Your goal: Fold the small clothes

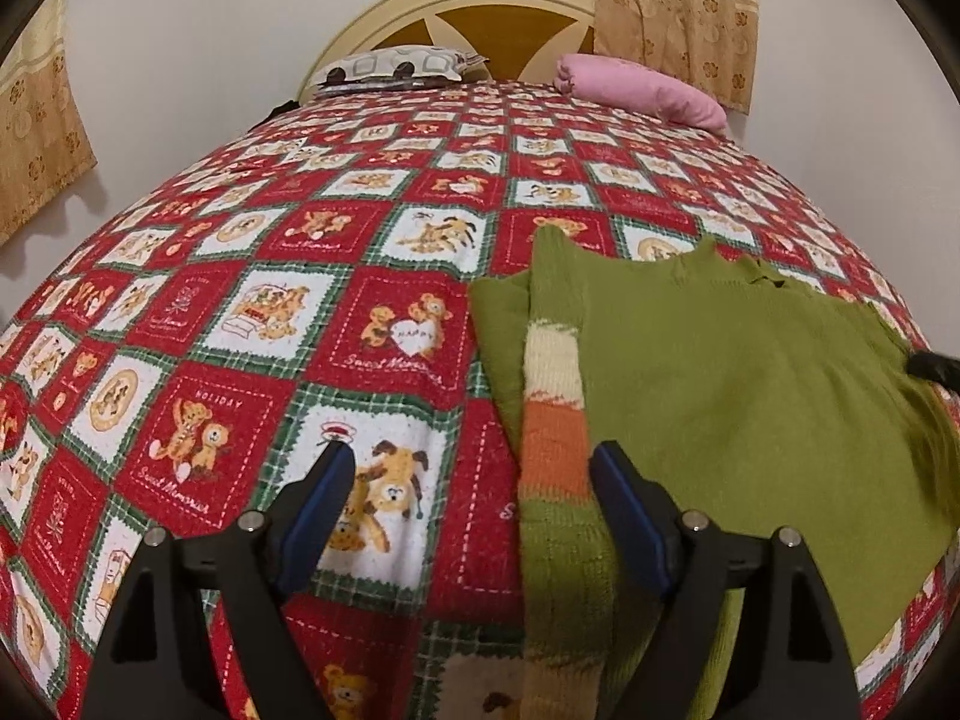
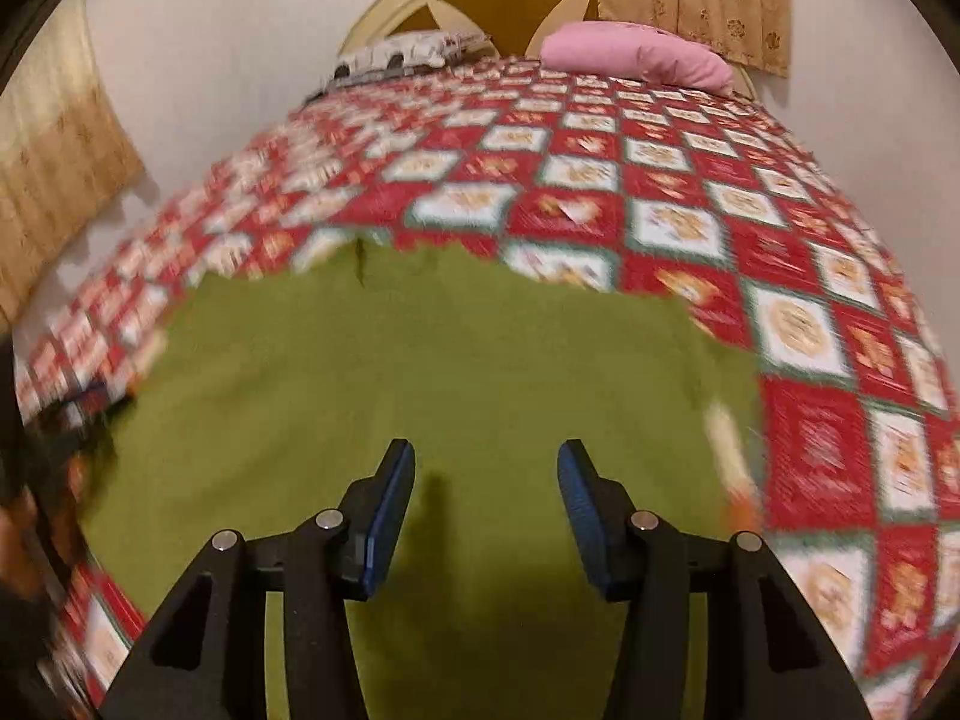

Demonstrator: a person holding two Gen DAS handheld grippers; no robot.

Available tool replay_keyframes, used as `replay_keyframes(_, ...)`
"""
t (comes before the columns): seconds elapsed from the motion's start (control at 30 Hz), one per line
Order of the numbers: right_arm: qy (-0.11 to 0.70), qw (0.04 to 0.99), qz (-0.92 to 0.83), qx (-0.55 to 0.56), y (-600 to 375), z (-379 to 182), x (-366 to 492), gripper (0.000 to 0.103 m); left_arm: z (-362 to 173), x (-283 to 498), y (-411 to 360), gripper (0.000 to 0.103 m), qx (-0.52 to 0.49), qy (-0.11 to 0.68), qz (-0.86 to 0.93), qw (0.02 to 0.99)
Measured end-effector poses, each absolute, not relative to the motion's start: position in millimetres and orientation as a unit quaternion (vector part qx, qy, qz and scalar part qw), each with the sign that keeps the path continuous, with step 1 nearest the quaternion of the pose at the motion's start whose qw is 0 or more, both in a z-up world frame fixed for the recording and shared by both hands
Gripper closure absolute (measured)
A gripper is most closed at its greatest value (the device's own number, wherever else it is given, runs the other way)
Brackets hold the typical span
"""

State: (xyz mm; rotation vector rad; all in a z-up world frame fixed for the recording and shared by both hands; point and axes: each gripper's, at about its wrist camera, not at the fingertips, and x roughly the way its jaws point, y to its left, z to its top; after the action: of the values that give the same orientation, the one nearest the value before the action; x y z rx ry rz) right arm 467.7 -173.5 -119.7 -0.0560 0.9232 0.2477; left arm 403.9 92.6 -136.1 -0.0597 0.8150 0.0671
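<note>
Green sweater (image 1: 720, 372) lies flat on the bedspread (image 1: 270, 312), partly folded.
Left gripper (image 1: 471, 468) at six o'clock, right gripper (image 2: 486, 468) above the knit: both spread, grasping nothing, presumably between folds.

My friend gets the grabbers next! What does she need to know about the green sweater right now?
Left tool: open, holding nothing, hovering over the sweater's striped sleeve.
Right tool: open, empty, above the middle of the green sweater; its picture is blurred.
The sweater lies on the red teddy-bear bedspread, neck toward the headboard.
Done: the striped sleeve on the left tool's side looks folded in along the body.
Left: probably fold in the other side, which I cannot see clearly, then fold the sweater in half.
</note>
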Motion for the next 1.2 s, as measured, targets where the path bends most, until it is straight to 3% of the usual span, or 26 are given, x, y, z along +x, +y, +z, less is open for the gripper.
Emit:
replay_keyframes(0.27, 0.449, 0.89, 0.077, 0.026, -227.9, -151.9, 464.2, 0.053, -143.0, 409.9, 84.2, 0.012, -0.009, 0.408, 0.037, 0.912)
replay_keyframes(0.47, 0.435, 0.9, 0.012, -0.031, -200.5, -128.1, 458.3, 0.052, -146.9, 414.2, 88.5, 0.005, -0.019, 0.417, 0.042, 0.908)
replay_keyframes(0.57, 0.416, 0.906, 0.074, -0.033, -163.7, -109.7, 448.8, 0.052, -148.4, 413.4, 88.6, 0.004, -0.02, 0.415, 0.04, 0.909)
replay_keyframes(0.67, 0.435, 0.889, 0.146, -0.016, -122.4, -116.2, 455.0, 0.052, -149.0, 414.3, 86.8, 0.003, -0.017, 0.417, 0.041, 0.908)
replay_keyframes(0.87, 0.453, 0.876, 0.144, -0.085, -57.0, -147.4, 476.4, 0.052, -149.1, 414.3, 86.6, 0.002, -0.016, 0.417, 0.04, 0.908)
replay_keyframes(1.2, 0.457, 0.882, 0.101, -0.057, -53.0, -153.2, 517.1, 0.045, -152.6, 419.5, 93.4, 0.0, -0.044, 0.43, 0.026, 0.902)
